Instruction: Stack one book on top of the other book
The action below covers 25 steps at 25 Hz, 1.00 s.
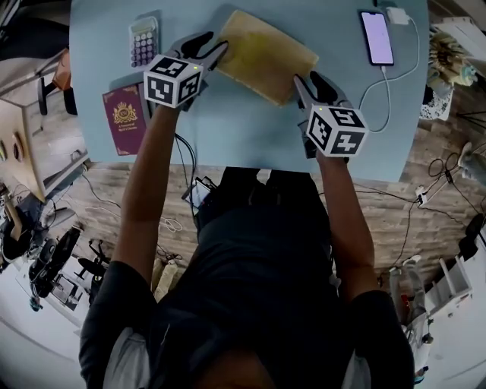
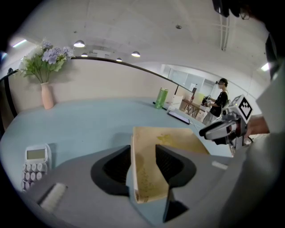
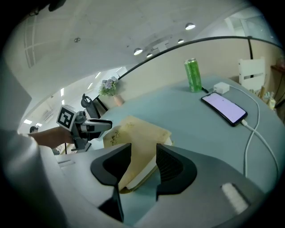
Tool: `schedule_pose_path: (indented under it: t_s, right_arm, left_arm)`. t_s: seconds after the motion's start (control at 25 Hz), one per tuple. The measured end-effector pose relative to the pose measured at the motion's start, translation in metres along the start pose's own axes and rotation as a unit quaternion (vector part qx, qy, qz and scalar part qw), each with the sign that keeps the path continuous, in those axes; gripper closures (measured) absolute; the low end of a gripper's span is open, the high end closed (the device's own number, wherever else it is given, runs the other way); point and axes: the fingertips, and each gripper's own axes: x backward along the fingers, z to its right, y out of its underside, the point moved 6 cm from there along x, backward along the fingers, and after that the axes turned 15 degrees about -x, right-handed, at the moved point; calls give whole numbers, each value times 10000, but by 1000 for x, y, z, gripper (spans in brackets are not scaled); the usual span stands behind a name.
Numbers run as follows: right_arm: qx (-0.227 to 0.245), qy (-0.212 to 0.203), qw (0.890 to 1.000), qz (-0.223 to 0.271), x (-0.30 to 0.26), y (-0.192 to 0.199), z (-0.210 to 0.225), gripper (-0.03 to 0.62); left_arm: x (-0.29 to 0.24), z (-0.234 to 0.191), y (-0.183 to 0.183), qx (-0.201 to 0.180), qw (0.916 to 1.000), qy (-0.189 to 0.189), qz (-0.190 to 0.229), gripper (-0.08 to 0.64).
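A tan, stained book lies flat on the light blue table, toward the far side. My left gripper is at its left corner; that corner of the book reaches between the spread jaws of the left gripper, and the pads do not press it. My right gripper is at the near right corner. There the book also pokes between the right gripper's open jaws. A dark red booklet lies apart at the table's left edge. I cannot tell whether another book sits under the tan one.
A calculator lies left of the left gripper. A phone on a white cable with its charger lies at the far right. A green can and a vase of flowers stand at the far side.
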Motion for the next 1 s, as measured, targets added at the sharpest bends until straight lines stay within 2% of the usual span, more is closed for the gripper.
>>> schedule_pose_path:
  t_s: [0.28, 0.44, 0.52, 0.64, 0.84, 1.0]
  right_arm:
    - [-648, -57, 9978, -145, -14, 11, 15, 428]
    - [-888, -105, 9959, -159, -19, 14, 17, 431]
    - [-1017, -108, 9947, -109, -19, 14, 18, 468]
    - [-1251, -155, 9920, -52, -15, 10, 20, 501]
    - [-1224, -174, 9923, -62, -10, 10, 12, 508]
    - [-1174, -270, 9927, -66, -8, 8, -2, 508]
  left_arm:
    - [-14, -1, 11, 377, 9991, 204, -24, 368]
    - [-15, -1, 13, 718, 9971, 238, 74, 369]
    - [-14, -1, 14, 765, 9968, 212, 84, 368]
    - [-10, 2, 10, 614, 9981, 40, 68, 367]
    - [9, 9, 2, 277, 9989, -344, 161, 367]
    - [29, 10, -2, 167, 9981, -556, 212, 365]
